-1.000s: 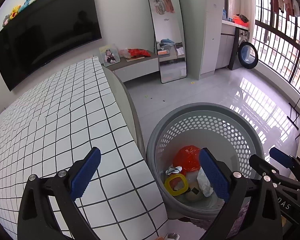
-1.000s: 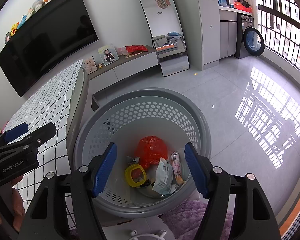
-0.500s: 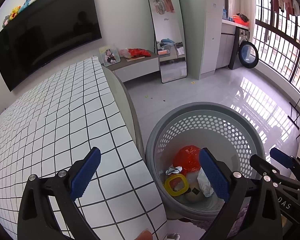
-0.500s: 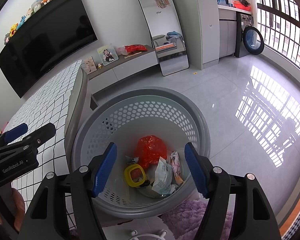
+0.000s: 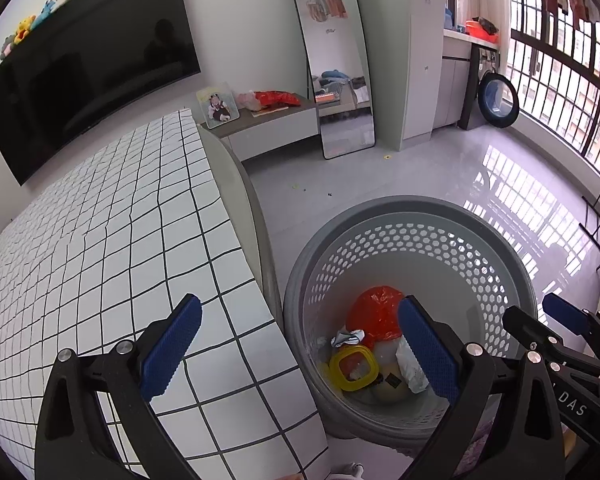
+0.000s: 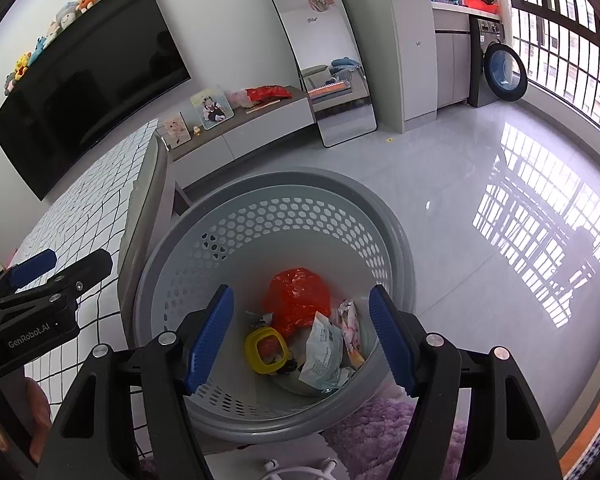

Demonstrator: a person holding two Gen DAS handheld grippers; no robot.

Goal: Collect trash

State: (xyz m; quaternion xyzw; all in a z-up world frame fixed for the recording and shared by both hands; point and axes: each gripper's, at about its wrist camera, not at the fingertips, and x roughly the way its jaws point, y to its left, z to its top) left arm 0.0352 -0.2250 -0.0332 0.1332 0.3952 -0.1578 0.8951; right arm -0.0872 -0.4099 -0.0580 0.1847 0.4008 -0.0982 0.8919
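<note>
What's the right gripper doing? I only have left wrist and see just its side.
Observer: The right gripper has its fingers spread wide with nothing between them, aimed into the grey laundry basket.
Operator: Any trash in there that I can't see?
Observer: A pink patterned wrapper lies beside the white packet.
Operator: Anything the bed hides from me?
Observer: A second photo frame stands on the TV console.

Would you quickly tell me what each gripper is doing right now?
Left gripper: open, holding nothing.
Right gripper: open, holding nothing, above the basket.
</note>
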